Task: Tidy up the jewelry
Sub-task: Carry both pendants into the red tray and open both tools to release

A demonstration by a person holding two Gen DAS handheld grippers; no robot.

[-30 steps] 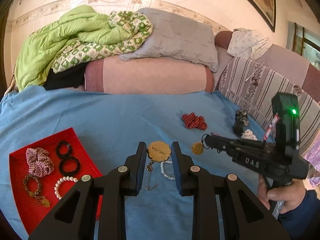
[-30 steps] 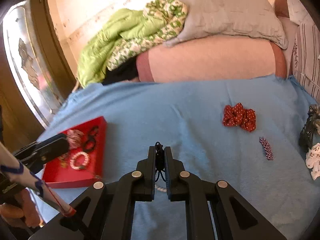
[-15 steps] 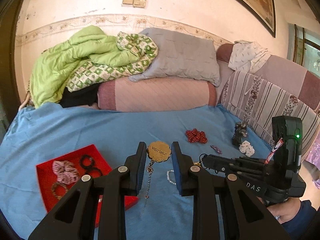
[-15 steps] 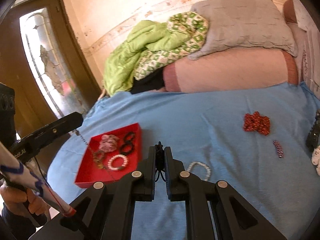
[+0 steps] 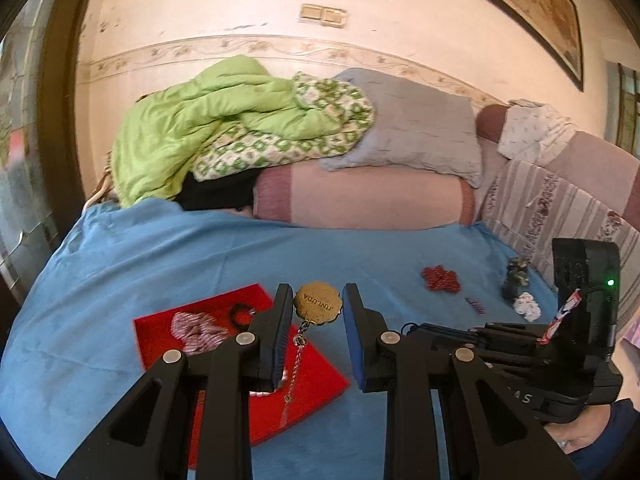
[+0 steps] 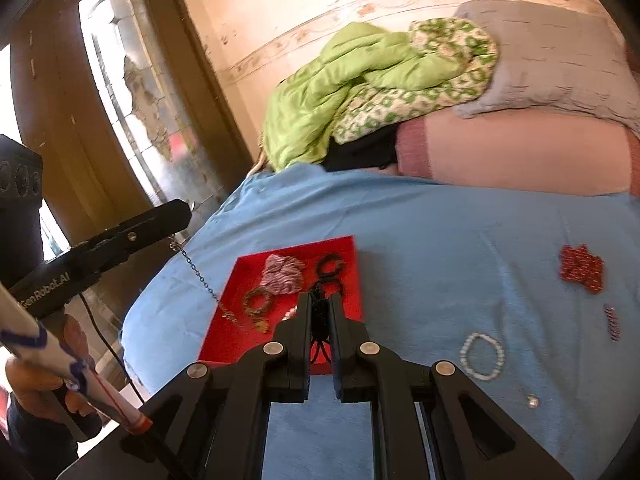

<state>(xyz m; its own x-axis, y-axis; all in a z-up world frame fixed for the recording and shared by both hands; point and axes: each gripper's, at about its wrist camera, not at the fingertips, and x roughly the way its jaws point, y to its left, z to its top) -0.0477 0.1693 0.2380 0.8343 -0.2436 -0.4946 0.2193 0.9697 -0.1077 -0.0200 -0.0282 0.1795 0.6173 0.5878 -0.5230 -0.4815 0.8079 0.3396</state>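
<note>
My left gripper [image 5: 316,308] is shut on a round gold pendant [image 5: 318,304] whose chain [image 5: 294,364] hangs down over the red tray [image 5: 316,384]. In the right wrist view the left gripper [image 6: 176,212] is raised left of the tray [image 6: 228,336], the chain [image 6: 200,276] dangling to the tray's left edge. My right gripper [image 6: 319,312] is shut on a black hair tie [image 6: 319,320] above the tray's near side. The tray holds a pink scrunchie [image 6: 282,274], black hair ties [image 6: 330,266] and a beaded bracelet [image 6: 258,302].
On the blue sheet [image 6: 440,248] lie a white pearl bracelet [image 6: 482,356], a red scrunchie [image 6: 582,268], a purple clip [image 6: 612,322] and a small stud [image 6: 532,400]. Pillows and a green quilt [image 5: 224,120] lie behind. A door [image 6: 132,120] stands at left.
Both grippers have lifted and moved left towards the red tray. The pendant's chain has come off the sheet and now hangs over the tray. The right gripper now sits over the tray.
</note>
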